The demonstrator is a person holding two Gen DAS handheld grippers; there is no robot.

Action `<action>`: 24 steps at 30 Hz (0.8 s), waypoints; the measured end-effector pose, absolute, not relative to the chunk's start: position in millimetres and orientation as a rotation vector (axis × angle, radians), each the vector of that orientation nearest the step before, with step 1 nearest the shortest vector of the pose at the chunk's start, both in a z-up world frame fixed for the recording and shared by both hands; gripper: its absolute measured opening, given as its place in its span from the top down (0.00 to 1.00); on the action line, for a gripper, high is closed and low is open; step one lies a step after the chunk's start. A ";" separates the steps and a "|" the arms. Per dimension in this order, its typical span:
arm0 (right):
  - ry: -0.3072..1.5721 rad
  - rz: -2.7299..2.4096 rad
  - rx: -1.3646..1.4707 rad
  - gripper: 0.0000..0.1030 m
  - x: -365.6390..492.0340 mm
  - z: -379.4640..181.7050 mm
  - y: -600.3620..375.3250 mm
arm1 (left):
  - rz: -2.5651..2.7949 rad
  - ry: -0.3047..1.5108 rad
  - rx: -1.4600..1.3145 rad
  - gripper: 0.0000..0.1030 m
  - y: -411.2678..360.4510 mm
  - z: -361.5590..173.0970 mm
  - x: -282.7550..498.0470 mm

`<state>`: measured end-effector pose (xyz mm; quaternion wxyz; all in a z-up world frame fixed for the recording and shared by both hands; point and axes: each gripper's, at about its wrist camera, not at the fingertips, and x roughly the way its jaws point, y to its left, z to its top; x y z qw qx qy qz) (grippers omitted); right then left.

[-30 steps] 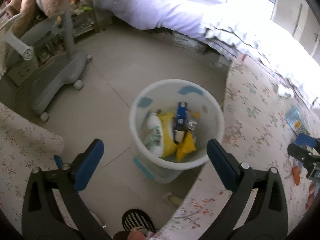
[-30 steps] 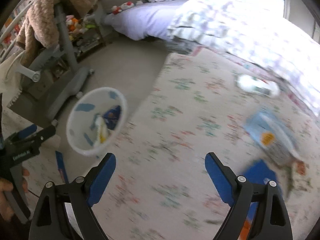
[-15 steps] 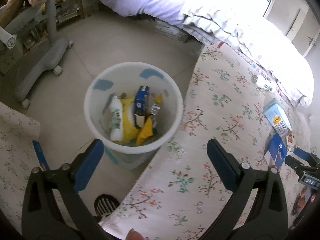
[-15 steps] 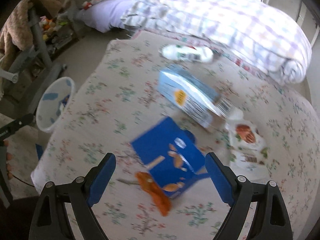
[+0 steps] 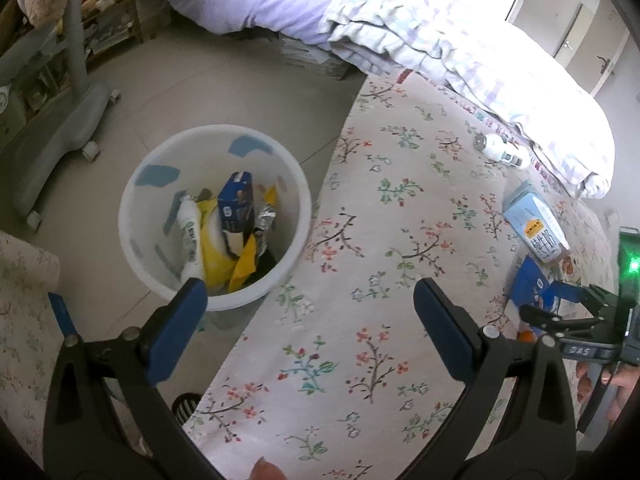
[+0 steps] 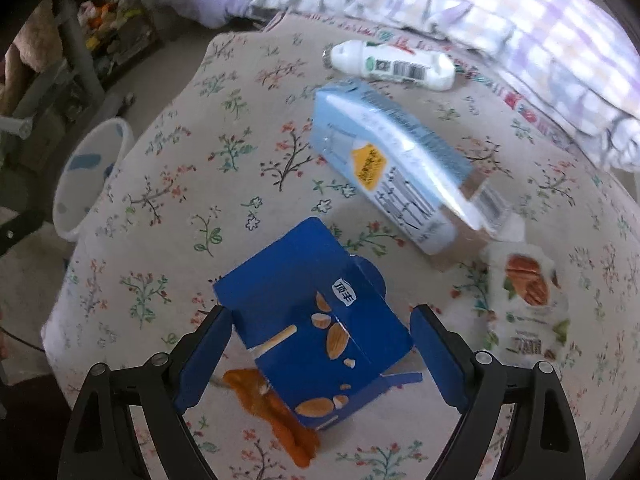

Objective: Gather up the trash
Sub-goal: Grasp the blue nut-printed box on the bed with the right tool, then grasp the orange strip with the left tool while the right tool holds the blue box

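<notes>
Right gripper wide open, straddling blue box, pads apart from it; left gripper wide, empty, beside bin.

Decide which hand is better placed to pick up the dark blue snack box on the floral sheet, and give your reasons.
Right. The right tongs hang open directly over the blue snack box, a finger on each side. The left tongs are open too, but sit near the white bin, well away from the box.

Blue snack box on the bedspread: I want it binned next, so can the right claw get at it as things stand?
Probably yes. The right claw stands open astride the blue snack box, nothing lying over it; only an orange wrapper sits beside it.
</notes>
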<state>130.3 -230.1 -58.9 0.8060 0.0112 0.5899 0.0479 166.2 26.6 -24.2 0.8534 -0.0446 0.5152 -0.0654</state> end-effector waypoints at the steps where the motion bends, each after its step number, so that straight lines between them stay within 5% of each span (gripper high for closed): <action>1: 1.266 0.104 0.023 0.11 131.9 -61.3 -229.1 | -0.144 1.080 -0.094 0.01 24.3 -23.7 166.3; 15: 1.288 0.131 -0.134 0.11 118.3 -73.6 -196.4 | -0.191 1.077 -0.074 0.01 6.6 -22.8 162.7; 24: 1.252 0.101 0.001 0.38 109.6 -59.8 -209.5 | -0.256 1.046 -0.048 0.01 -10.3 -12.4 155.0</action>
